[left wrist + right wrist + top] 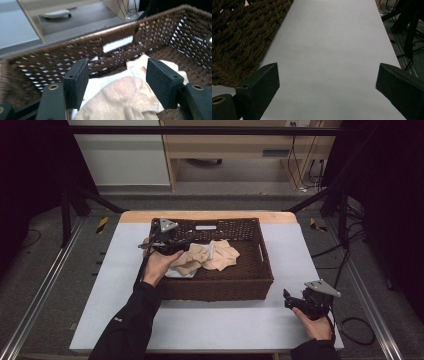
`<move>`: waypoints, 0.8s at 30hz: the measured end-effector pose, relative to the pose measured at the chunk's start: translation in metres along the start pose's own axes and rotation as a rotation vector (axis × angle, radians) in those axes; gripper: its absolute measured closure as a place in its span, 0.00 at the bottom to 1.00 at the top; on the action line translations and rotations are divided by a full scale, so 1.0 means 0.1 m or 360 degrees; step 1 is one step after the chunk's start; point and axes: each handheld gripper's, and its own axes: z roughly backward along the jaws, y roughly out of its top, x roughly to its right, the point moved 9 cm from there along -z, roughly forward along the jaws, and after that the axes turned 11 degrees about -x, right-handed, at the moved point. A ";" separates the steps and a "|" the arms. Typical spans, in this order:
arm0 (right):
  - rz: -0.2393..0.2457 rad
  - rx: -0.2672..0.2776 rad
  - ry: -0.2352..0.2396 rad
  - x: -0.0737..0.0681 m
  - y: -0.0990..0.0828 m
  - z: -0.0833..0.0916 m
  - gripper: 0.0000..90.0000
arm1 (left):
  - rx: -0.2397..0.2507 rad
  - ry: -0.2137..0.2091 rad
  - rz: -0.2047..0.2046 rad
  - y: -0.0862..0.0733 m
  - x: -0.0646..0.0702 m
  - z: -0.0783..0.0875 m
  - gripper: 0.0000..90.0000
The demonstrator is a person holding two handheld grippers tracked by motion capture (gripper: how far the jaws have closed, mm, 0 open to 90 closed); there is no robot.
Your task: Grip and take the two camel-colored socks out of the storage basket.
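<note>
A brown wicker basket (215,289) stands mid-table, holding crumpled beige cloth (216,256) and a white cloth (178,273). My left gripper (170,244) is inside the basket's left half, just over the cloth. In the left gripper view it is open (117,75), with the beige cloth (120,98) lying low between the jaws, the white cloth (96,86) under it, and the basket's far wall (50,60) behind. My right gripper (289,299) rests open on the table off the basket's front right corner. Nothing sits between its jaws (327,77); the basket corner (239,35) shows at left.
A white table top (220,325) surrounds the basket, with open surface in front and on both sides. Black frame rails and cables (350,270) run along the right edge. A wooden cabinet (240,145) stands beyond the table.
</note>
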 end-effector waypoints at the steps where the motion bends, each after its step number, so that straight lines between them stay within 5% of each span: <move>1: -0.0002 -0.0001 0.0001 0.00 0.00 0.00 0.06 | -0.0010 -0.0004 -0.0003 -0.02 0.01 -0.03 0.39; 24: 0.0005 -0.0013 0.0000 -0.01 -0.01 -0.01 0.06 | -0.0307 -0.0034 -0.0112 -0.42 0.16 -0.36 0.45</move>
